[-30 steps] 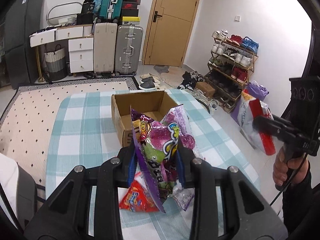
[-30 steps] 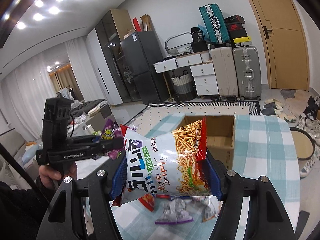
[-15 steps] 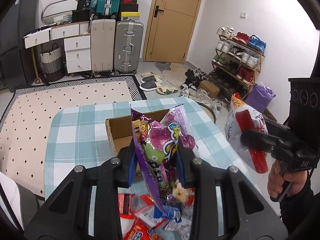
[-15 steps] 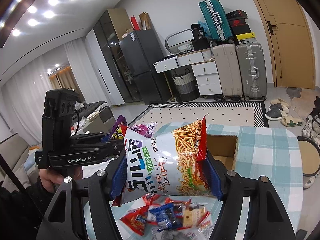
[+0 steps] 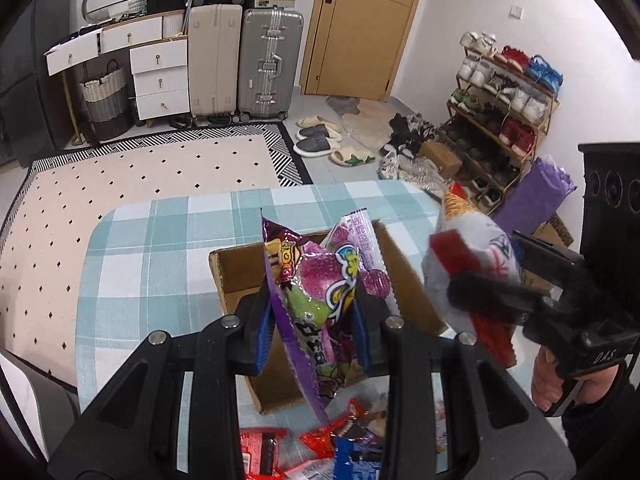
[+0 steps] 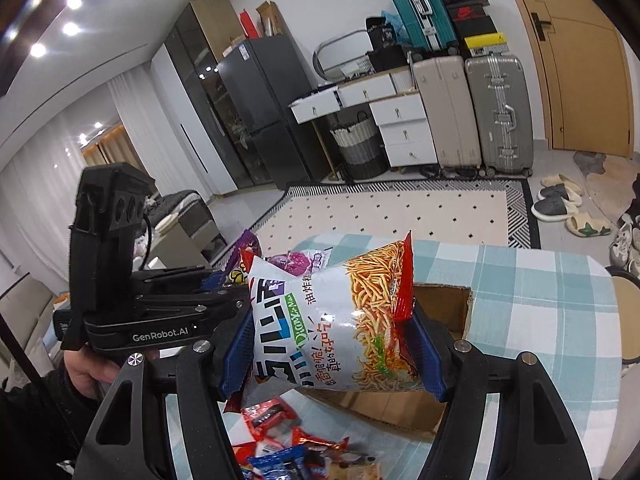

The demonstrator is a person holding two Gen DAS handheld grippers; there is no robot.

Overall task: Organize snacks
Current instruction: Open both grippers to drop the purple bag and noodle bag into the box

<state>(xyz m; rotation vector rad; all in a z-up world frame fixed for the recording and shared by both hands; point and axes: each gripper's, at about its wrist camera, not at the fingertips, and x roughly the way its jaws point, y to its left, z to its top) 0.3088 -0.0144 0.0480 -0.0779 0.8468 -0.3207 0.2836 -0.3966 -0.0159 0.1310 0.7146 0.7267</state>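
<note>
My left gripper (image 5: 312,320) is shut on a purple snack bag (image 5: 320,296) and holds it above the near edge of an open cardboard box (image 5: 236,268). My right gripper (image 6: 332,344) is shut on a white and red noodle snack bag (image 6: 340,320), held above the same box (image 6: 448,304). The noodle bag also shows at the right of the left wrist view (image 5: 468,268). The left gripper with the purple bag (image 6: 296,260) shows at the left of the right wrist view. Several small loose snack packets (image 5: 340,440) lie on the table in front of the box.
The box stands on a table with a teal checked cloth (image 5: 160,240). Beyond it are a dotted rug (image 5: 120,184), suitcases (image 5: 268,64), a drawer unit (image 5: 160,76), a shoe rack (image 5: 504,112) and a door (image 5: 360,28).
Both grippers have risen and moved forward with their bags, so the box now sits below and closer. The loose packets have slid toward the bottom of both views.
</note>
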